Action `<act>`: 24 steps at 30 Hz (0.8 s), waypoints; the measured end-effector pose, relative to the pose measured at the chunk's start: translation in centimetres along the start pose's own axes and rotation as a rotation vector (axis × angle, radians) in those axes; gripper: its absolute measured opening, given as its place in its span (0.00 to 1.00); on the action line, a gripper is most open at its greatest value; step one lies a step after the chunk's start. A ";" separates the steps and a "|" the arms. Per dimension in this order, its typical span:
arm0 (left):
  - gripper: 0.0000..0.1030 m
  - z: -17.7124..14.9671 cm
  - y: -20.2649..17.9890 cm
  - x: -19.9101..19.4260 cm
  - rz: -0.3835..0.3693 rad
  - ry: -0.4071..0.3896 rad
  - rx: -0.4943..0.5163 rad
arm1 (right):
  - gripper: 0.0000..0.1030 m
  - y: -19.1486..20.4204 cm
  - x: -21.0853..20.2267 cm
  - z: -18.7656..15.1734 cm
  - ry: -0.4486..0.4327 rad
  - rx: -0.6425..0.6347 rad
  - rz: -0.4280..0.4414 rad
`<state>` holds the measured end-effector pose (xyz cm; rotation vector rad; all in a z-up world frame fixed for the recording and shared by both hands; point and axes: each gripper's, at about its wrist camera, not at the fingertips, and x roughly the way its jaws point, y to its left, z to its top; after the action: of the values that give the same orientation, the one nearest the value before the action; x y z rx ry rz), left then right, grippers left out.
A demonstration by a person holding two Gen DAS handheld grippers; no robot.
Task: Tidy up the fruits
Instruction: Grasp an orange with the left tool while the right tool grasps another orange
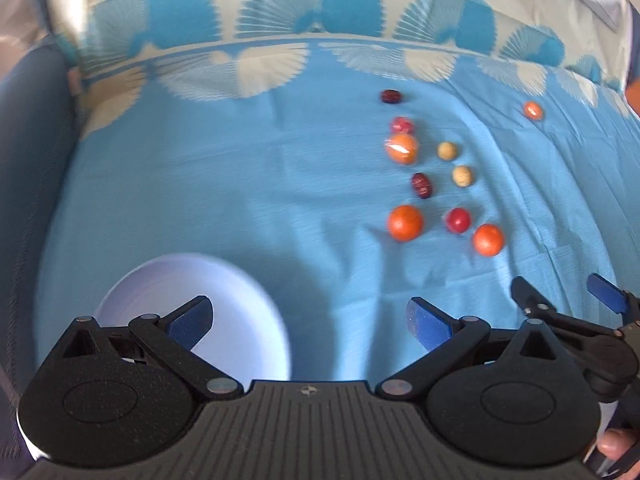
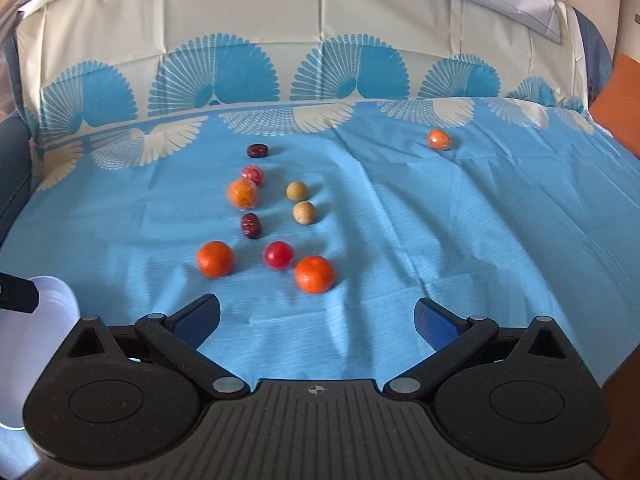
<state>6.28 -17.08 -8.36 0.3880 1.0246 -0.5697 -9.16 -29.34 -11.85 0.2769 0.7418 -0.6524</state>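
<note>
Several small fruits lie on a blue cloth: two oranges (image 2: 215,259) (image 2: 314,274), a red tomato (image 2: 278,255), two dark dates (image 2: 251,225) (image 2: 257,150), two tan balls (image 2: 304,213) (image 2: 297,191), a wrapped orange (image 2: 242,193), a wrapped red fruit (image 2: 253,174), and one lone wrapped orange fruit (image 2: 439,139) far right. A white plate (image 1: 192,312) lies under my left gripper (image 1: 308,320), which is open and empty. My right gripper (image 2: 318,318) is open and empty, just short of the nearest orange. It also shows in the left wrist view (image 1: 568,292).
The blue cloth (image 2: 440,240) with fan patterns covers the surface and rises at the back. The plate edge shows at the left of the right wrist view (image 2: 36,328). An orange object (image 2: 616,100) stands at the far right edge.
</note>
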 end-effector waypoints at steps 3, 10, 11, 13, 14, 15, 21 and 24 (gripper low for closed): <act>1.00 2.3 -2.8 4.5 -0.029 0.020 0.076 | 0.99 -0.6 4.1 0.2 0.022 -0.020 -0.023; 1.00 5.3 -6.1 12.9 -0.018 0.108 0.148 | 0.99 -0.9 10.7 0.0 0.044 0.010 -0.018; 1.00 5.4 -6.1 13.6 -0.019 0.113 0.146 | 0.99 -0.7 11.3 -0.2 0.051 0.002 -0.026; 0.93 5.7 -6.1 14.4 -0.022 0.092 0.142 | 0.99 -0.3 11.7 -0.5 0.033 -0.019 -0.036; 0.86 5.8 -6.0 14.6 -0.054 0.084 0.137 | 0.91 -0.3 11.5 -0.6 0.018 -0.028 -0.033; 0.65 6.0 -6.0 14.6 -0.111 0.090 0.122 | 0.82 -0.2 11.1 -0.6 0.004 -0.036 -0.002; 0.37 5.2 -6.6 11.9 -0.146 0.040 0.137 | 0.34 -0.7 9.7 -0.1 -0.013 0.005 -0.013; 0.37 4.3 -5.6 8.2 -0.156 -0.006 0.120 | 0.34 -2.3 7.9 0.8 -0.043 0.069 -0.053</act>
<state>9.03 -26.05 -13.78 0.4145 1.0234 -0.7745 -5.83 -34.99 -16.82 0.3062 0.6880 -0.7330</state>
